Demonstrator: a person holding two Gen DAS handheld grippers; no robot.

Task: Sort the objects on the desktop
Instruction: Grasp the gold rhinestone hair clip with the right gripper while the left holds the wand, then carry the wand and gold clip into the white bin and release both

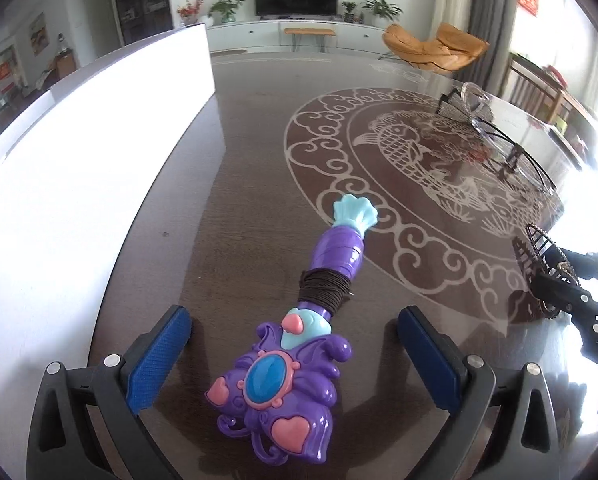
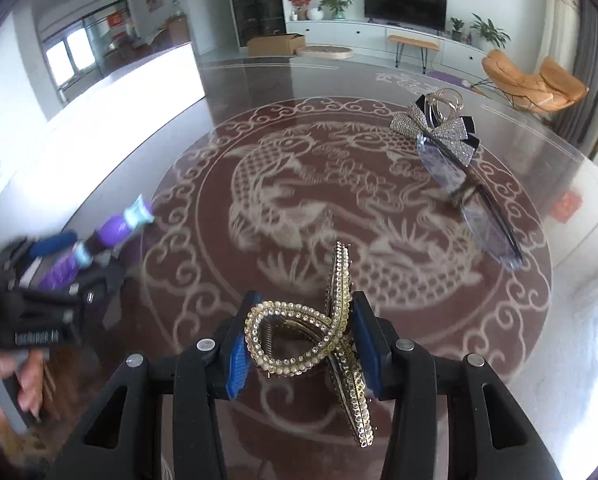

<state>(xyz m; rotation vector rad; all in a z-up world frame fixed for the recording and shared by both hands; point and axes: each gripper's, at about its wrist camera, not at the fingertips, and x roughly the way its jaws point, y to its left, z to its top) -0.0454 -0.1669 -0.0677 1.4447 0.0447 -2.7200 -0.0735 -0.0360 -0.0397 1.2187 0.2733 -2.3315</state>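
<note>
The gold rhinestone hair clip (image 2: 331,332) sits between the blue pads of the right claw (image 2: 303,346), which is clenched on it, one pad against the looped end and the other against the long crossed bar; the clip's far tip stands up above the bench (image 2: 559,360). This claw points steeply down at the patterned bench top. The purple toy wand (image 1: 295,344) lies flat on the bench, its jewelled head between the fingers of the left claw (image 1: 295,356), which stands wide and released, neither pad touching the toy. Dark cord is wound around the wand's handle, and its pale blue end points away from the camera.

The right wrist view alone shows the clip's full shape, a bare hand (image 2: 7,380) gripping the left tool's handle, and the bow-shaped hair clip (image 2: 435,128) touching a pair of tinted glasses (image 2: 471,200) further off. The left wrist view alone shows the wand's head and a white box (image 1: 79,168) along the bench's left side.
</note>
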